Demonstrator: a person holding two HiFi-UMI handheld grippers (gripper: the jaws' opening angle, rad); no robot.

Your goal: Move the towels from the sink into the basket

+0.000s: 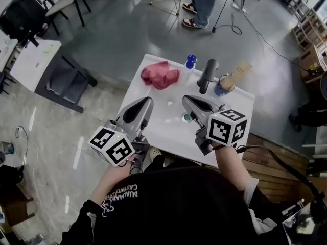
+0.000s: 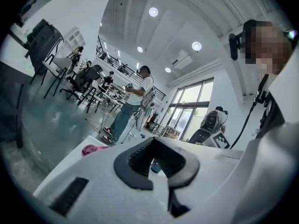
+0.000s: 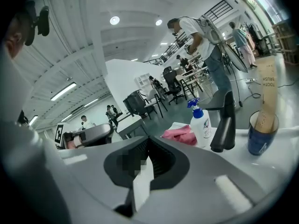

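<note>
A crumpled red towel [image 1: 160, 74] lies at the far left of the white sink top [image 1: 153, 131]; it also shows as a pink heap in the left gripper view [image 2: 93, 149] and the right gripper view [image 3: 180, 134]. My left gripper [image 1: 147, 102] hovers over the near left part of the top, its jaws together with nothing in them [image 2: 154, 164]. My right gripper [image 1: 187, 101] hovers beside it near the drain [image 1: 187, 118], also shut and empty [image 3: 147, 164]. Both are well short of the towel. No basket is in view.
A blue-capped pump bottle [image 1: 190, 61], a black faucet [image 1: 207, 75] and a blue cup [image 1: 223, 84] with a toothbrush box stand along the far edge. A person stands on the floor beyond the table [image 1: 202, 4]. Chairs and desks stand at left.
</note>
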